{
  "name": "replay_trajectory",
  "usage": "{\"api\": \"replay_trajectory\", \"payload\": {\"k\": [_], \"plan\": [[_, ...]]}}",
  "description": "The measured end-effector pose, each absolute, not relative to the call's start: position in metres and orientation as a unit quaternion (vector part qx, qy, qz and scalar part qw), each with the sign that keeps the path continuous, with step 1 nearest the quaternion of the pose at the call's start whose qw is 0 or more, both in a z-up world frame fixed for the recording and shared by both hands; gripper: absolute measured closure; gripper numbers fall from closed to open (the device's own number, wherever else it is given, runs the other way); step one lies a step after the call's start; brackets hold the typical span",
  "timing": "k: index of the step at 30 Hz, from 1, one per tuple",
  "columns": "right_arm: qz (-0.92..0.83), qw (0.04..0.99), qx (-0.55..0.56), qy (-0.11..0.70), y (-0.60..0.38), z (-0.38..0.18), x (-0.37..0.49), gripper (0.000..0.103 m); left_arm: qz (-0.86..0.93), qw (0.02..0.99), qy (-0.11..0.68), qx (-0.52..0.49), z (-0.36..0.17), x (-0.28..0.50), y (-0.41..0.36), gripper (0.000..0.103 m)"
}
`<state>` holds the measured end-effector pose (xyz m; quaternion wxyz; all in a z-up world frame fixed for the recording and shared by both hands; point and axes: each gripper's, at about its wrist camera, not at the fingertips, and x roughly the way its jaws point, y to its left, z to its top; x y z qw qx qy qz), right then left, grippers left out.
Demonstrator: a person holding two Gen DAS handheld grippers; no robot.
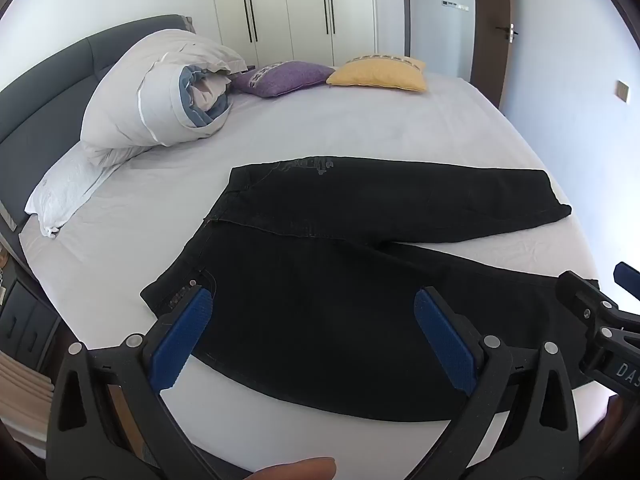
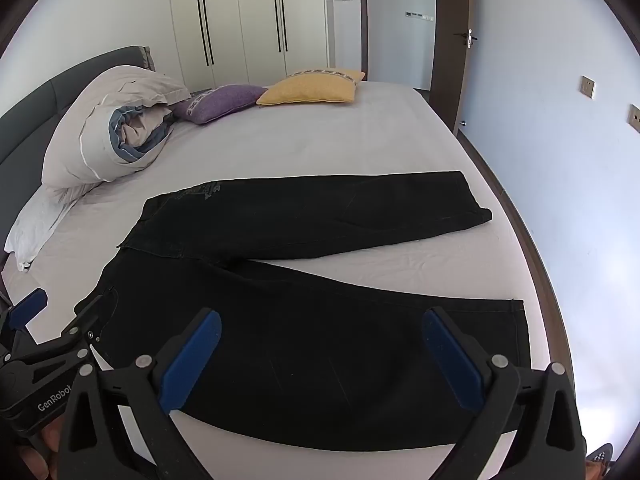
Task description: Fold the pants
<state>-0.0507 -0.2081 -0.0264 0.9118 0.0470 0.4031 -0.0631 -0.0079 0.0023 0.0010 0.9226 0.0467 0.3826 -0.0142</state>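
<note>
Black jeans [image 1: 320,272] spread flat on the bed [image 1: 360,128], both tools clear of them.

Far left: rolled duvet [image 1: 160,92], then purple cushion [image 1: 280,76] and yellow cushion [image 1: 380,74]. Jeans lie near edge, waistband left, legs splayed rightward. Left hand-held gripper [image 1: 312,320] hovers over the waistband end, jaws released wide, grasping nothing. Right hand-held gripper [image 2: 320,344] hovers over the near leg, likewise released.

Black pants [image 1: 340,264] spread flat on the bed [image 1: 360,128], wide-open left hand-held gripper [image 1: 314,306] above them.
</note>
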Motion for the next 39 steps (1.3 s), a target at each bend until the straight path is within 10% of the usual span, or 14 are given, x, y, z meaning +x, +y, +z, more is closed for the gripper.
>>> {"api": "replay_trajectory", "payload": {"k": [39], "plan": [[-0.063,0.911,0.045,0.405,-0.2037,-0.0317,-0.0490,0.000,-0.013,0.922,0.385,0.047,-0.0045,-0.0081,0.0048,0.000]]}}
